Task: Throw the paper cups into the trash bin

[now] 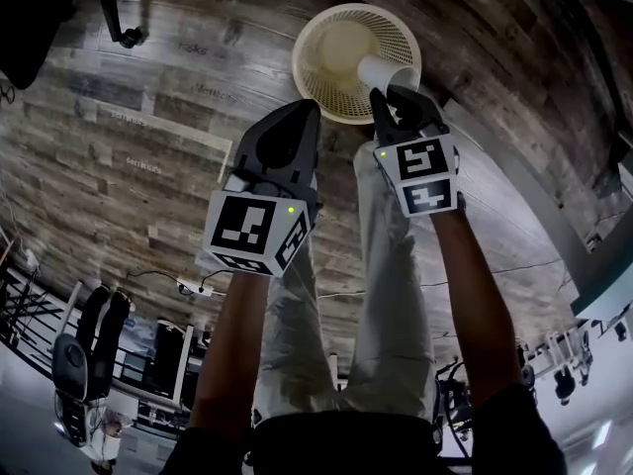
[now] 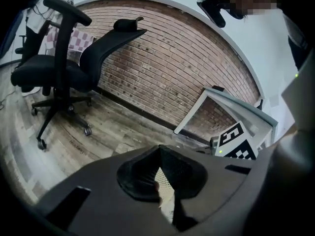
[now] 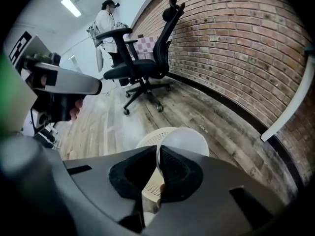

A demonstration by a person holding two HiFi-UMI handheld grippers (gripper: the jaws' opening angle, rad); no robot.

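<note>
The right gripper (image 1: 394,95) was clenched on the thin rim of the paper cup (image 1: 382,70), which seemed light and easily crushed, above the trash bin (image 1: 303,57), while the left gripper (image 1: 305,109) was closed and empty

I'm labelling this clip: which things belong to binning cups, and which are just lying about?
Job: white paper cup in right gripper; cream perforated round trash bin.
Lying about: black office chair; white power strip.

Office-like lab around me, brick wall (image 3: 236,48), wood-plank floor (image 1: 129,156), black swivel office chair (image 3: 142,65) on castors, person in white (image 3: 106,26) beyond it.
</note>
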